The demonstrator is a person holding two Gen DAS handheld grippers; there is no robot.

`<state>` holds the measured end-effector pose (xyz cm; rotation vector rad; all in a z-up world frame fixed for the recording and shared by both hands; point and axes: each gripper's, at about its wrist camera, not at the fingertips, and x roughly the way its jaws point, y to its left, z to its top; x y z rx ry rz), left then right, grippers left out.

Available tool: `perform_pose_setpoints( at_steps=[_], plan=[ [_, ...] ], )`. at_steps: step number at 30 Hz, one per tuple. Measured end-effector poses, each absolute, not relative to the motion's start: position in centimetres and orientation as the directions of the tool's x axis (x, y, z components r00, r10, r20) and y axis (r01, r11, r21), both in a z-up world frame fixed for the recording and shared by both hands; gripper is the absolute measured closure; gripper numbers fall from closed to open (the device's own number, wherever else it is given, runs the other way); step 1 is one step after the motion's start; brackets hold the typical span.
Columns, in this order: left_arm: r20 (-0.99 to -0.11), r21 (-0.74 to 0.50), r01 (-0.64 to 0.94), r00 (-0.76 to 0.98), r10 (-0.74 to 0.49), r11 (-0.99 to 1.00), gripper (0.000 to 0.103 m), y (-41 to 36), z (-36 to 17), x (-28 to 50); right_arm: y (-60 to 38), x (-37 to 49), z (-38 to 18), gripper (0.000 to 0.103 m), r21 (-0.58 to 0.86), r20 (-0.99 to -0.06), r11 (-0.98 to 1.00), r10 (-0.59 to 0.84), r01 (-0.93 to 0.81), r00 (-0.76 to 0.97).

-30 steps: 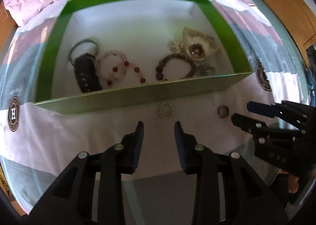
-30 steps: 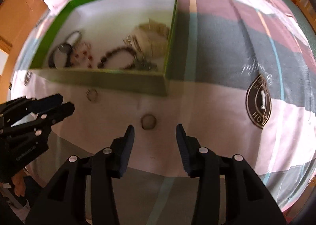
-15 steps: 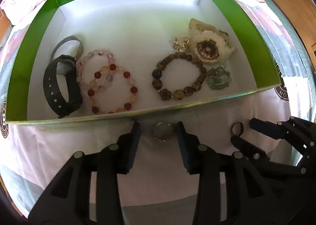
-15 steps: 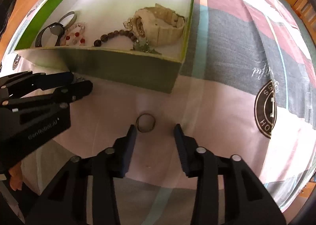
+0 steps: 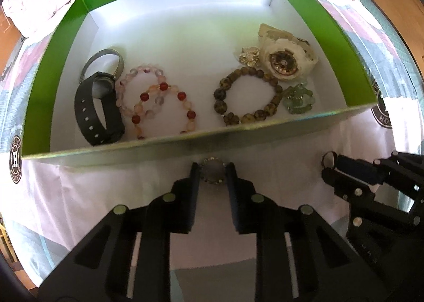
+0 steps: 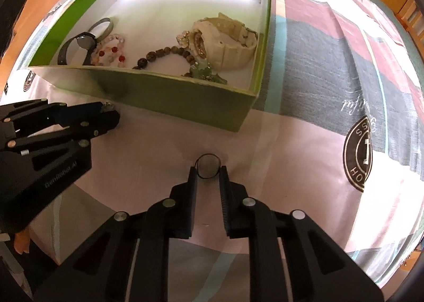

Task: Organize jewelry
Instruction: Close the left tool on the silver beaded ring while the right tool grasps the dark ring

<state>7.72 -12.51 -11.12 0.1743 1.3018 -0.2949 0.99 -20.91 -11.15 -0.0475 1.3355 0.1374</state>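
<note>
Left gripper: jaws have just been closing, now clamped on the beaded ring, which lies on the bedspread right against the green box front wall. Risk: ring is small and pinched only at the fingertips, so it could pop out on the lift or snag the wall. Right gripper: jaws also closing, now clamped on the thin plain ring, flat on the cloth, apart from the box. Risk: the thin band could slip or pinch fabric. The grippers sit near each other, so they could collide going over the wall.
</note>
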Motion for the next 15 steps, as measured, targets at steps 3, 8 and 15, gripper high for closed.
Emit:
perform_pose_setpoints(
  at_steps=[3,8,15],
  plan=[
    [-0.956,-0.037,0.312,0.265,-0.124,0.949,0.082,-12.4,-9.8,7.1,-21.0,0.5,-10.1,0.087,0.05,-0.968,0.989,0.082,-0.137,0.239],
    [-0.935,-0.031,0.32,0.325,-0.14,0.947,0.082,-12.4,-7.6,6.0,-20.3,0.1,-8.9,0.086,0.057,-0.962,0.986,0.097,-0.158,0.256],
    [-0.922,-0.018,0.328,0.359,-0.142,0.945,0.082,-12.1,-5.9,5.0,-19.6,0.4,-9.6,0.086,0.057,-0.964,0.983,0.1,-0.177,0.246]
  ],
)
